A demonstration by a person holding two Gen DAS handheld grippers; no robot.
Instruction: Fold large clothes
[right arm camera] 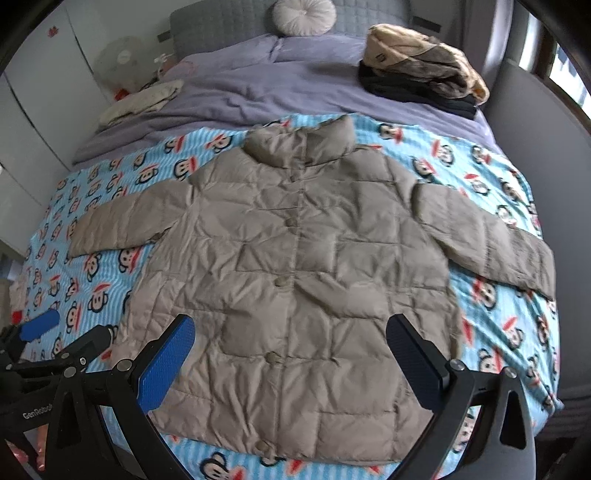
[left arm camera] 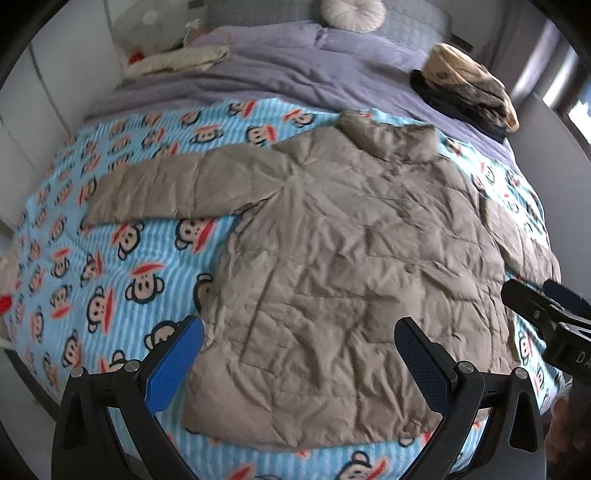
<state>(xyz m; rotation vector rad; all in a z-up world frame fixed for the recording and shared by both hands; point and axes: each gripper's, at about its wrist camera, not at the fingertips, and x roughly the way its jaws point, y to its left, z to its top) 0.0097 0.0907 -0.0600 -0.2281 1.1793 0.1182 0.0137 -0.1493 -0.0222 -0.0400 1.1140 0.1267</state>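
A tan quilted jacket (right arm camera: 295, 280) is lying spread flat, front up w/ buttons down the middle, on a blue monkey-print blanket (right arm camera: 491, 302) covering the near half of a bed (right arm camera: 258, 88). Both sleeves are stretching out to the sides, collar pointing toward the headboard, hem nearest the cameras.

The left tongs (left arm camera: 299, 343) are hovering above the jacket's lower hem area, jaws spread wide apart & gripping nothing; one blue pad is over the blanket just beside the jacket's edge, the other over the fabric. The right tongs (right arm camera: 291, 339) are likewise hanging wide open and empty over the jacket's lower front, both pads (right arm camera: 168, 365) framing the button line. In the right wrist view the left tongs are showing at the lower left edge, over the blanket beside the jacket; in the left wrist view part of the right tool is showing at the right edge.

Beyond the blanket, a lilac duvet (right arm camera: 236, 99) is covering the far half of the bed. A pile of folded clothes (right arm camera: 421, 66), beige on top of black, is sitting at the far right corner; a cream garment (right arm camera: 144, 99) is lying at the far left. A round pale cushion (right arm camera: 303, 16) is resting against the grey headboard.
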